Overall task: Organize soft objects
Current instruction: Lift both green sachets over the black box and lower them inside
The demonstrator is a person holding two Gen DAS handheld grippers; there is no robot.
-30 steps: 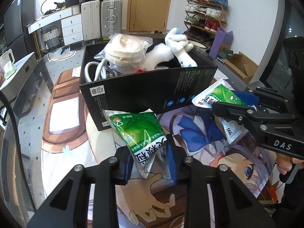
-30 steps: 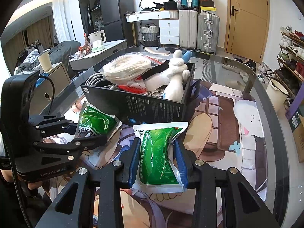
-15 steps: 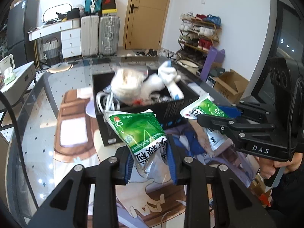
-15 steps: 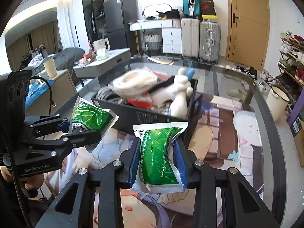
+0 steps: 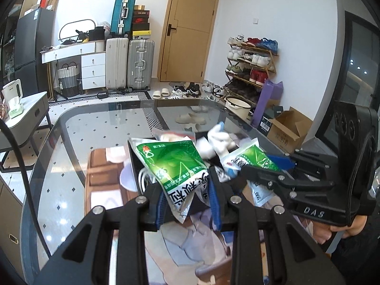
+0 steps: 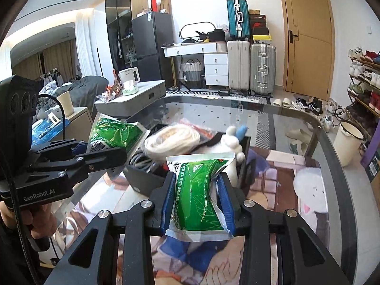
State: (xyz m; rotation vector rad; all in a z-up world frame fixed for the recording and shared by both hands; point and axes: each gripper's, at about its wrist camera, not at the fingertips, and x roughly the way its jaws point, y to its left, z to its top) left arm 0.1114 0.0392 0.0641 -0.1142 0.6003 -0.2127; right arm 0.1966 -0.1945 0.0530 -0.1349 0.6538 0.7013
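Item one: our left gripper (image 5: 187,196) pinches a green pouch (image 5: 175,166). Item two: our right gripper (image 6: 197,201) clamps a second green pouch (image 6: 198,194). Both hang above the black box (image 6: 142,180), which holds a white plush toy (image 6: 234,142) and a bagged white coil (image 6: 171,139), on the glass table (image 6: 296,128).

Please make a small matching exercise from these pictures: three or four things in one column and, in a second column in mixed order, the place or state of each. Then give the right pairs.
Things
1. left green packet
2. right green packet
3. white plush toy
4. black box

Places or states
A. lies in the box
B. clamped in the right gripper
C. stands on the glass table
D. clamped in the left gripper

Pairs: 1-D, 2-B, 3-A, 4-C
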